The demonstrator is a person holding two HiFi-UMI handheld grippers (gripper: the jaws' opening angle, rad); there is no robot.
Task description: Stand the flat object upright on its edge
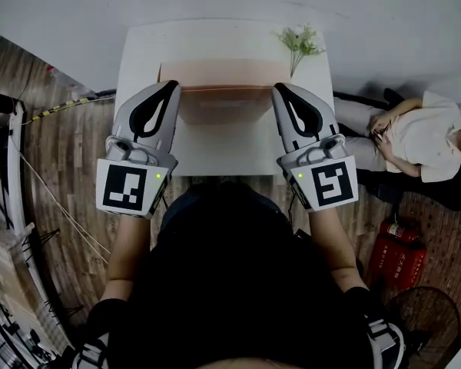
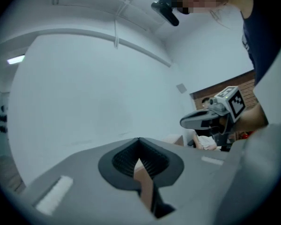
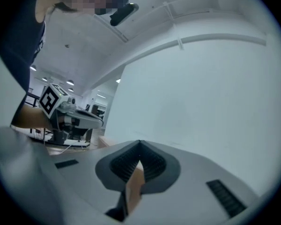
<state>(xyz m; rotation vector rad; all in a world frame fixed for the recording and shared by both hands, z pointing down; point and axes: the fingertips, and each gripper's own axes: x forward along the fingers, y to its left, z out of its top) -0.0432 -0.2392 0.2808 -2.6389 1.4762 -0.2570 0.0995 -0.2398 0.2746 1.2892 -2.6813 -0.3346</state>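
A flat brown board (image 1: 219, 75) lies across the far half of the white table (image 1: 215, 156). It shows a paler band above a darker one, and I cannot tell how steeply it tilts. My left gripper (image 1: 171, 91) is shut on the board's left edge and my right gripper (image 1: 280, 91) on its right edge. In the left gripper view the ribbed pads (image 2: 152, 161) pinch a brown strip of board (image 2: 144, 177). The right gripper view shows the same, with board (image 3: 133, 184) between its pads (image 3: 152, 163). Each gripper sees the other across the board: the right gripper (image 2: 196, 121), the left gripper (image 3: 91, 121).
A green plant sprig (image 1: 300, 43) stands at the table's far right corner, close to my right gripper. A white wall runs behind the table. On the wooden floor at right are a seated person (image 1: 422, 137), a red fire extinguisher (image 1: 396, 256) and a fan (image 1: 422, 317).
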